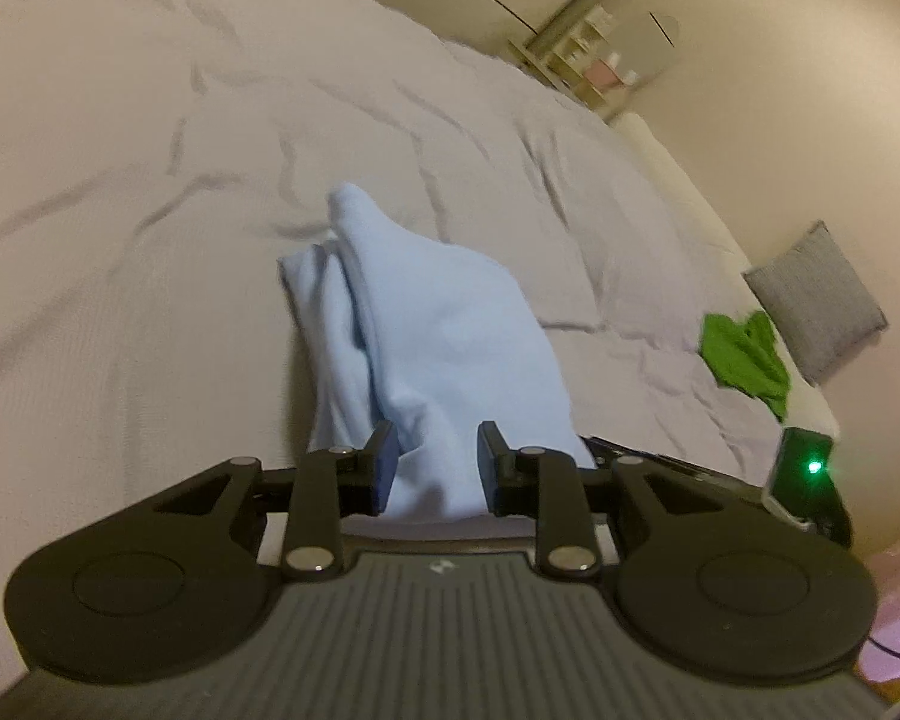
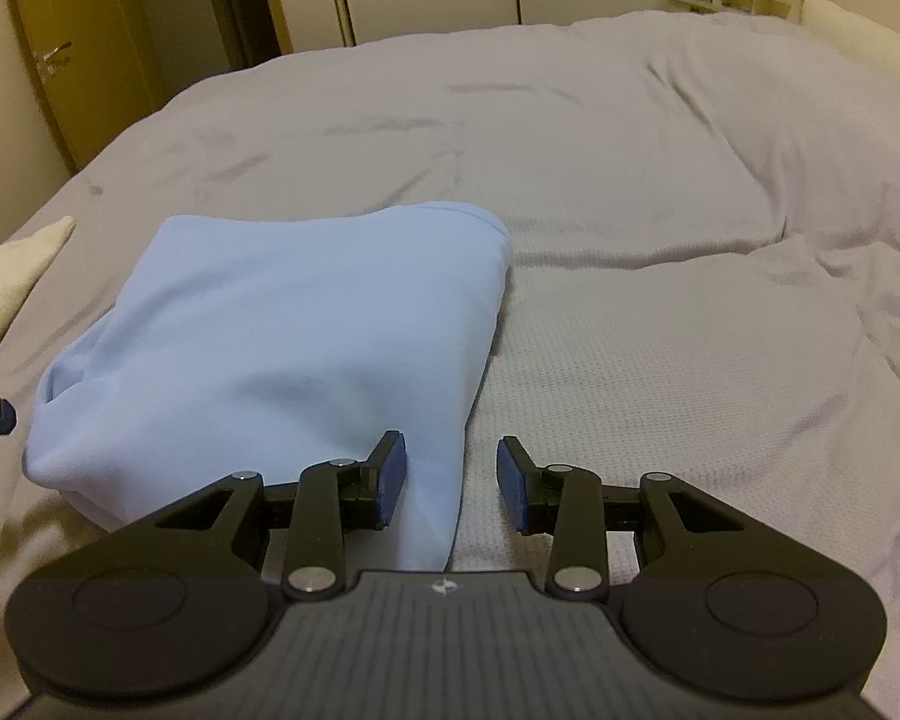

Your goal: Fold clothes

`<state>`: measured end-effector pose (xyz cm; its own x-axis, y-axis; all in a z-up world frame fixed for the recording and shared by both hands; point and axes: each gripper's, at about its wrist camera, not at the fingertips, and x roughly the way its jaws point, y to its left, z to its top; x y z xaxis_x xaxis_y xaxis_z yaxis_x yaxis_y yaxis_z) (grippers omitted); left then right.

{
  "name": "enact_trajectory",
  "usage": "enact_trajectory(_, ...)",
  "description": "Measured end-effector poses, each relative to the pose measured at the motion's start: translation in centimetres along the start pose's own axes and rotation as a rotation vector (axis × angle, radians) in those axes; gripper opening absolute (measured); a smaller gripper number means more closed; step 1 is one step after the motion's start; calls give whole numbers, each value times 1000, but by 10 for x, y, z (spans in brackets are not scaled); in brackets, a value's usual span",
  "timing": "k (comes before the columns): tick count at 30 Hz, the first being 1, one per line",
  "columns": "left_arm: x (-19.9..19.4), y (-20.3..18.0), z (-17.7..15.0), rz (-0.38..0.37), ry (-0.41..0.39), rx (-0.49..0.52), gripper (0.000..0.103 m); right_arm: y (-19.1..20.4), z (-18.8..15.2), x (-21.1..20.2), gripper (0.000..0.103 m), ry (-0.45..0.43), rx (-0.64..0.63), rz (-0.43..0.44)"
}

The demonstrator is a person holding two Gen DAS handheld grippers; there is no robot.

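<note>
Blue garment (image 2: 270, 348) lies folded on the bed (image 2: 660, 240), long axis running away from both cameras, its near edge directly under the hands. Left hand-held gripper (image 1: 435, 462) sits over the near-left corner with cloth bunched between its jaws; whether the pads press it I cannot tell. Right hand-held gripper (image 2: 453, 486) is released, jaws parted, straddling the garment's right edge: left pad over cloth, right pad over bare bed. Both are about equally near, so a next fold would likely start from this near edge.
</note>
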<state>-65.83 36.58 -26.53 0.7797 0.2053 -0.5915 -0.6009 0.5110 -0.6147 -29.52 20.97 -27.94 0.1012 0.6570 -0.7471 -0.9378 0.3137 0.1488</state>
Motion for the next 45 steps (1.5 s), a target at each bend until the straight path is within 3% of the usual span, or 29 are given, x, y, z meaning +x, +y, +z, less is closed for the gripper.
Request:
enact_trajectory(4, 22, 4, 12, -23, 86, -43, 28, -3, -1, 2, 41, -1, 10, 8)
enact_trajectory(8, 46, 22, 18, 3, 155, -132, 29, -5, -1, 4, 42, -2, 13, 11)
enact_trajectory(11, 61, 34, 16, -66, 196, -222, 19, -5, -1, 5, 44, -5, 15, 13)
enact_trajectory(14, 49, 33, 18, -179, 137, -220, 12, -6, -1, 7, 44, -4, 17, 15)
enact_trajectory(16, 27, 24, 24, -222, 40, -144, 10, -7, -2, 7, 45, -4, 17, 16)
enact_trajectory(18, 17, 15, 24, -144, -3, -14, 10, -8, -2, 7, 49, -4, 18, 23)
enact_trajectory(21, 45, 16, 5, 89, 115, 131, 13, -6, -2, 9, 49, -3, 15, 29)
enact_trajectory(23, 53, 25, -10, 119, 121, 108, 14, -3, -3, 10, 50, 1, -4, 27)
enact_trajectory(26, 33, 27, -12, 107, 41, 31, 14, -3, -4, 10, 51, 5, -18, 32)
enact_trajectory(29, 12, 19, -15, 308, -46, 87, 10, -7, -5, 9, 53, 10, -21, 24)
enact_trajectory(31, 1, 15, -14, 348, -79, 97, 10, -8, -4, 9, 53, 8, -15, 20)
enact_trajectory(32, -2, 16, -14, 287, -74, 74, 10, -9, -4, 7, 53, 2, -12, 16)
enact_trajectory(35, 0, 16, -16, 117, -57, -6, 24, -11, -4, -2, 53, -41, 19, 4)
enact_trajectory(38, 3, 9, -14, 32, -79, -29, 24, -24, -6, -14, 52, -100, 106, 61)
enact_trajectory(40, 10, -4, -8, 40, -93, 22, 24, -35, -8, -22, 52, -135, 175, 126)
enact_trajectory(42, 22, -17, -7, 89, -89, 106, 24, -39, -10, -28, 46, -161, 218, 192)
enact_trajectory(45, 42, -9, -20, 178, -37, 169, 24, -33, -14, -32, 43, -169, 188, 246)
